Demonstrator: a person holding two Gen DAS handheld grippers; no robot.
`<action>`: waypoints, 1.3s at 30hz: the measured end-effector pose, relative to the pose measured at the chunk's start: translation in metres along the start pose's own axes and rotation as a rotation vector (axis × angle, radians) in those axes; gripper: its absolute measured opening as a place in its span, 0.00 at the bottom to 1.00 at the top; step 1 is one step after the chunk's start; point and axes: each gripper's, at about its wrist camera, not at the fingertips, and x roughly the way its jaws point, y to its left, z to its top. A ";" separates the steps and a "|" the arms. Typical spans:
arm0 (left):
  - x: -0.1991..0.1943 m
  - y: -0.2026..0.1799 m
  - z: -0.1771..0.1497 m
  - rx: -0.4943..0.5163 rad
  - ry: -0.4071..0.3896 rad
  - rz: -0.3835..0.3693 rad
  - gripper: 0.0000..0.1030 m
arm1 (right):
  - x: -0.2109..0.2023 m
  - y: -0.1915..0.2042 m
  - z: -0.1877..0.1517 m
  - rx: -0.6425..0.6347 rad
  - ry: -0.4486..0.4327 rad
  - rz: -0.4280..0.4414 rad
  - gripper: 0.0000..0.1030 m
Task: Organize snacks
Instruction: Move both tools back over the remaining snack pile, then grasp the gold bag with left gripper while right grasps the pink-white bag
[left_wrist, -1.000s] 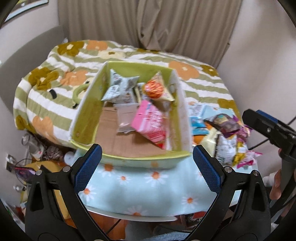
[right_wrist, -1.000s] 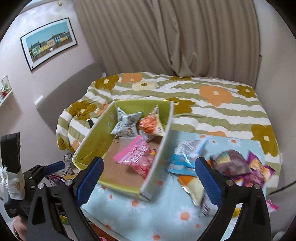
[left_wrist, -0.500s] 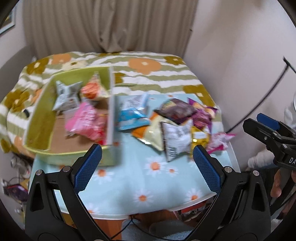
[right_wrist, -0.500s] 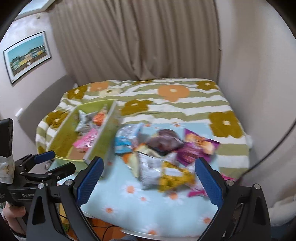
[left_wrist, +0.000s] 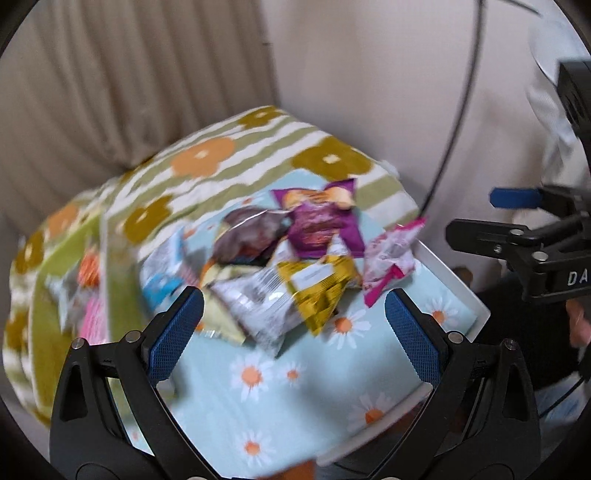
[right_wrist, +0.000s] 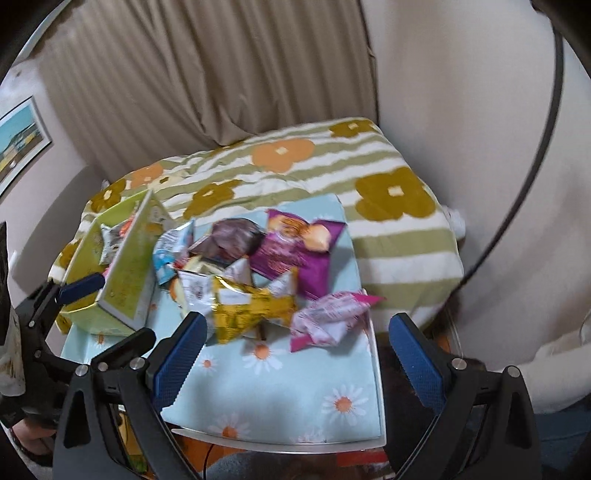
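Right wrist view, left to right: the left gripper (right_wrist: 79, 310) pokes in at the left edge, its blue-tipped jaws apart and gripping nothing. Just past it sits one lime-green open-topped box (right_wrist: 127, 273) on the left part of the white table with the pale blue daisy-print cloth (right_wrist: 295, 398); at least three packets lie inside, though blur hides an exact count. Just right of the box is a loose heap of snack bags, overlapping one another: one light blue and white bag (right_wrist: 170, 251), one dark brown foil bag (right_wrist: 229, 236), one white bag with dark print (right_wrist: 197, 288), one shiny gold foil bag (right_wrist: 251, 310), one purple bag with an orange picture (right_wrist: 295, 247) and, nearest the right edge, one pink and white bag (right_wrist: 332, 317). That makes six I can pick out. The right gripper (right_wrist: 295, 354) hangs above the near cloth with both blue pads spread wide, empty. Beyond the table lies one green-striped blanket with orange and mustard flowers (right_wrist: 391, 229).
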 end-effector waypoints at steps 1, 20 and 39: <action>0.010 -0.004 0.003 0.040 0.005 -0.011 0.95 | 0.005 -0.006 -0.002 0.012 0.007 -0.014 0.96; 0.131 -0.046 0.017 0.490 0.172 -0.186 0.70 | 0.072 -0.044 0.002 0.252 0.094 -0.119 0.94; 0.160 -0.011 0.000 0.343 0.255 -0.297 0.40 | 0.128 -0.023 -0.007 0.288 0.190 -0.125 0.74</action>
